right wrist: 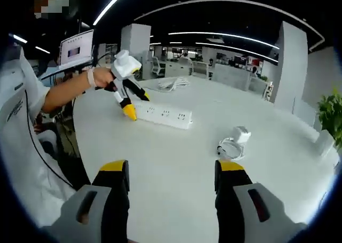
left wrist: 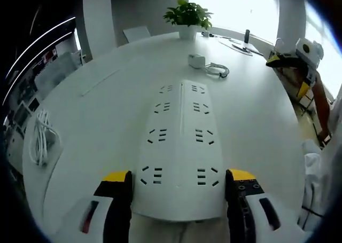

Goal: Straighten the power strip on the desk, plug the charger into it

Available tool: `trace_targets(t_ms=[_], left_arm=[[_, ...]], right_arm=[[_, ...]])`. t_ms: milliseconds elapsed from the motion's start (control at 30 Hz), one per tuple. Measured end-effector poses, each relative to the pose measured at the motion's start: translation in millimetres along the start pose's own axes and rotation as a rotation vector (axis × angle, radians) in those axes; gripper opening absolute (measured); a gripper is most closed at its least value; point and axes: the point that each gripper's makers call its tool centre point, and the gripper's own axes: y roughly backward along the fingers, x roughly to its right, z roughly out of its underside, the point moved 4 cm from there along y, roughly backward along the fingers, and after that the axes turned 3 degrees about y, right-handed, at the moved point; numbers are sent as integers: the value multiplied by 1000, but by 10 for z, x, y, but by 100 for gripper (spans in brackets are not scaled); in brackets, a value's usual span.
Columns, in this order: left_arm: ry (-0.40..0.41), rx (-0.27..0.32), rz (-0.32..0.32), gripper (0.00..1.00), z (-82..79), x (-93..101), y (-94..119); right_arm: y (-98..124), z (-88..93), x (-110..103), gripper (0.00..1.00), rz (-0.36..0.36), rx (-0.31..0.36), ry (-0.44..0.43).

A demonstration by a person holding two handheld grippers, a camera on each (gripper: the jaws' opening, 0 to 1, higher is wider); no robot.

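A white power strip [left wrist: 180, 147] lies flat on the white desk [left wrist: 96, 109], running away from my left gripper [left wrist: 179, 181]. That gripper is open, its yellow-tipped jaws straddling the strip's near end, close to both sides. In the right gripper view the power strip [right wrist: 165, 116] sits mid-desk with the left gripper [right wrist: 136, 105] at its left end, held by a person's hand. The white charger [left wrist: 196, 60] with its coiled cable [left wrist: 217, 70] rests beyond the strip's far end. My right gripper [right wrist: 171, 176] hovers open and empty above the desk, short of the charger [right wrist: 240, 134].
A potted plant [left wrist: 187, 14] stands at the desk's far edge, with small items [left wrist: 243, 42] beside it. A bundle of white cable [left wrist: 43, 139] lies near the left edge. The right gripper [left wrist: 299, 56] shows off the desk's right side. The person's arm [right wrist: 64, 93] reaches in.
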Motion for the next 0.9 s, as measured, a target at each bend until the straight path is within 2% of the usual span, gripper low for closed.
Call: trace_targets(t_ms=[67, 200, 367, 567, 900], left_arm=[[-1, 3, 2, 73, 1, -3, -1], [-2, 2, 5, 73, 1, -8, -3], [-2, 3, 7, 73, -3, -14, -7], [-4, 3, 9, 73, -7, -12, -12], [-5, 5, 13, 73, -8, 7, -17]], right_arm=[[-106, -132, 27, 65, -53, 2, 68], [-278, -316, 108, 66, -107, -18, 192], [-506, -505, 207, 67, -179, -15, 248], [-830, -576, 305, 68, -235, -73, 324], [-1158, -697, 256, 69, -348, -145, 456]])
